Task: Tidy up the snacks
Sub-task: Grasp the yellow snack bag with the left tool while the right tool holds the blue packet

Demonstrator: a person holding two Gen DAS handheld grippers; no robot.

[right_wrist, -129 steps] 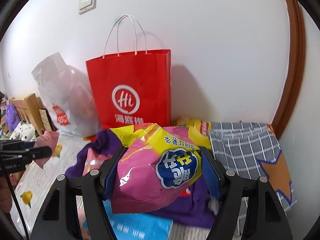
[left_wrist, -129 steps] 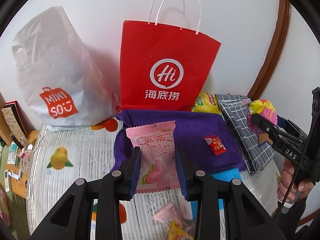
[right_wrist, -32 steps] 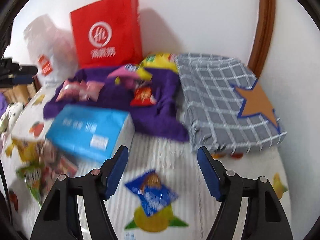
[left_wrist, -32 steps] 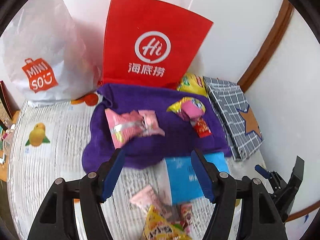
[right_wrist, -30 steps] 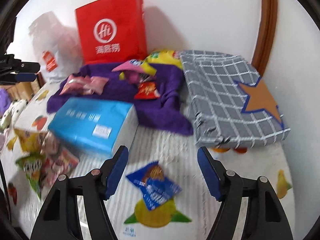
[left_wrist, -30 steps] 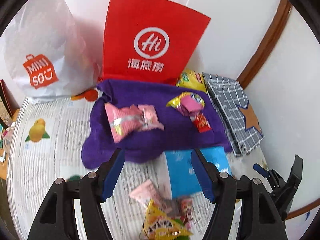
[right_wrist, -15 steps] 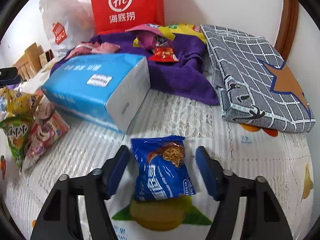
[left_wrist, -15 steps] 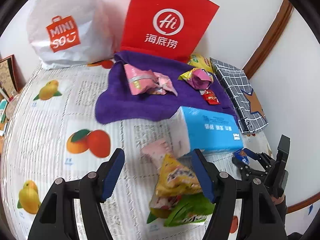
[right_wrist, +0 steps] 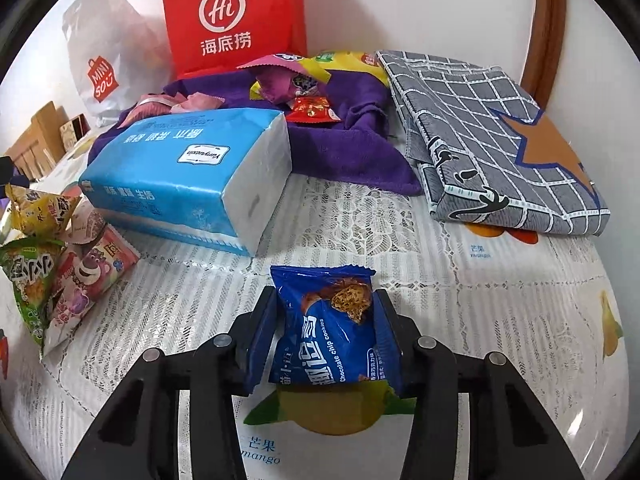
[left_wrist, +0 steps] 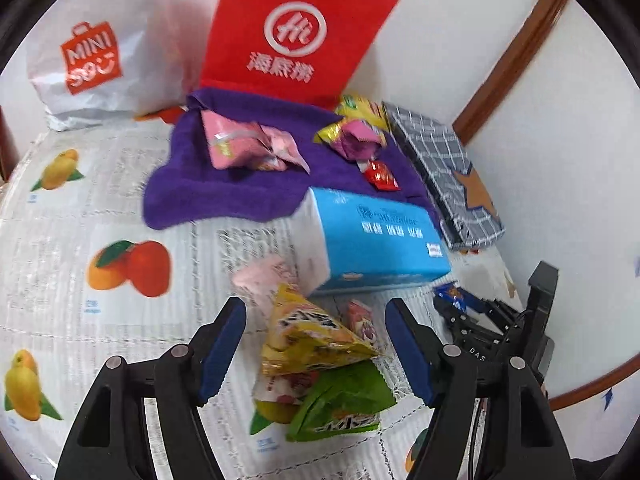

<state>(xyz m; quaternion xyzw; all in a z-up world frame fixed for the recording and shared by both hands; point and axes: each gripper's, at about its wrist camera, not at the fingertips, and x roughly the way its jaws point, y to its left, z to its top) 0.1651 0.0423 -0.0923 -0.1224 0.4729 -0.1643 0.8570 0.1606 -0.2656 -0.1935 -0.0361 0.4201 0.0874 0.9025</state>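
Note:
A blue chocolate chip cookie packet [right_wrist: 328, 332] lies flat on the fruit-print tablecloth [right_wrist: 480, 320]. My right gripper [right_wrist: 326, 320] is closing on it, both pads touching its sides. My left gripper [left_wrist: 316, 316] hangs open, its jaws widening a little. It sits over a pile of a yellow triangular packet [left_wrist: 308, 340], a green packet [left_wrist: 340, 404] and a pink one [left_wrist: 264, 276], touching none. Pink packets [left_wrist: 240, 144], a pink-yellow bag [left_wrist: 356, 140] and a small red packet [left_wrist: 382, 176] lie on the purple towel [left_wrist: 224, 196].
A blue tissue pack [right_wrist: 188, 172] lies between the pile and the towel. A folded grey checked cloth [right_wrist: 480, 120] lies at the right. A red paper bag [right_wrist: 232, 16] and a white bag [right_wrist: 108, 60] stand against the wall.
Both grippers dropped their earlier snacks on the towel and came down toward the table. The right jaws narrowed onto the blue cookie packet. The left gripper moved over the yellow and green packets.

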